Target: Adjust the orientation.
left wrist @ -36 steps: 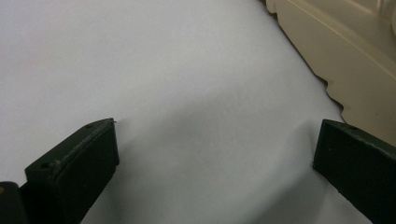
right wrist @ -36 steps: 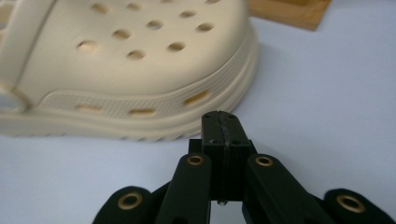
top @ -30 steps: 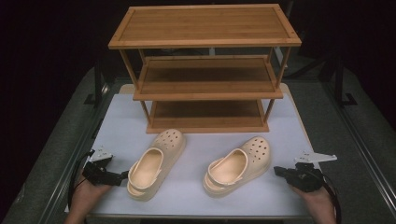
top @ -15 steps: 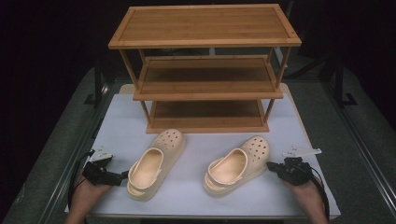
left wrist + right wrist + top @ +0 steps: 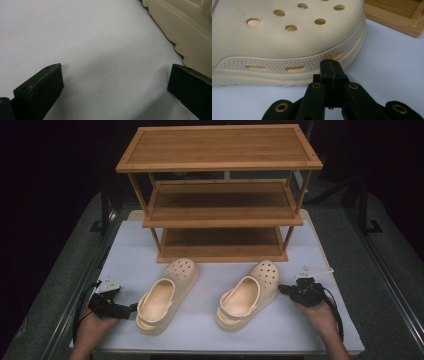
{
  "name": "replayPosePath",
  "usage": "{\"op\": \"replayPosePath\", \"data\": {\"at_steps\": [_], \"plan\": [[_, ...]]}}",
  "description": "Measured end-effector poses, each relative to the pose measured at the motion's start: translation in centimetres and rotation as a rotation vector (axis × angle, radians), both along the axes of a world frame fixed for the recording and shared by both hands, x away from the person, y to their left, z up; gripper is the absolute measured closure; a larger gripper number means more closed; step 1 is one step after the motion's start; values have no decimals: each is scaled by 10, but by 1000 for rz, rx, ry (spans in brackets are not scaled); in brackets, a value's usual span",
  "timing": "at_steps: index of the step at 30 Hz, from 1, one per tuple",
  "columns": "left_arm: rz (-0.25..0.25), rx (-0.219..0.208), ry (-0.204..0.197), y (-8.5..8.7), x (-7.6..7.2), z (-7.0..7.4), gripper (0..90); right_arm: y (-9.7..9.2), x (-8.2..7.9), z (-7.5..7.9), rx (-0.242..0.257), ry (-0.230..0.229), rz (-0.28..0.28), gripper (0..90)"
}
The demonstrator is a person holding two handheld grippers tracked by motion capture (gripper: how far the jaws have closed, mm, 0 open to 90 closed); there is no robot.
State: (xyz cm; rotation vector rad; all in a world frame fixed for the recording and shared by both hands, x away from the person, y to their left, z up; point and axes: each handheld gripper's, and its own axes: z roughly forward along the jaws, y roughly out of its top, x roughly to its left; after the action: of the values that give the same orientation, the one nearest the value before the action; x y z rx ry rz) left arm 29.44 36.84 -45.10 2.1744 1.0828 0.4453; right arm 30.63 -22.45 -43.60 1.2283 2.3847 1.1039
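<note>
Bamboo rack [image 5: 220,210] stood with all three shelves bare. Left gripper [image 5: 131,308] lay with jaws spread just beside the left clog [image 5: 165,295]. Right gripper [image 5: 283,290] had jaws pressed together, tips near the right clog [image 5: 247,292] toe sidewall, gripping nothing.

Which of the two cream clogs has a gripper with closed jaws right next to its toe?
The right clog, in front of the wooden shoe rack. The right gripper is shut at its toe; beside the left clog, the left gripper is open.

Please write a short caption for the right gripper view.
Shut right gripper close to the side of a beige clog on the white table.
</note>
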Motion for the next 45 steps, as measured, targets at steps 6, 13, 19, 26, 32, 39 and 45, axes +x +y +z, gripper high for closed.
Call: {"op": "replayPosePath", "data": {"at_steps": [6,13,19,26,32,39,45], "plan": [[0,0,0,0,0,0,0,13,15,0,3,-1,23,896],[1,-1,2,0,0,0,0,27,27,-1,8,-1,44,896],[2,-1,2,0,0,0,0,37,35,-2,24,-3,58,896],[2,-2,2,0,0,0,0,58,46,-4,39,-6,93,896],[2,-2,3,0,0,0,0,76,54,-3,35,-10,121,896],[2,-3,2,0,0,0,0,94,61,-3,37,-13,147,896],[2,-3,3,0,0,0,0,106,65,-4,37,-17,162,896]]}}
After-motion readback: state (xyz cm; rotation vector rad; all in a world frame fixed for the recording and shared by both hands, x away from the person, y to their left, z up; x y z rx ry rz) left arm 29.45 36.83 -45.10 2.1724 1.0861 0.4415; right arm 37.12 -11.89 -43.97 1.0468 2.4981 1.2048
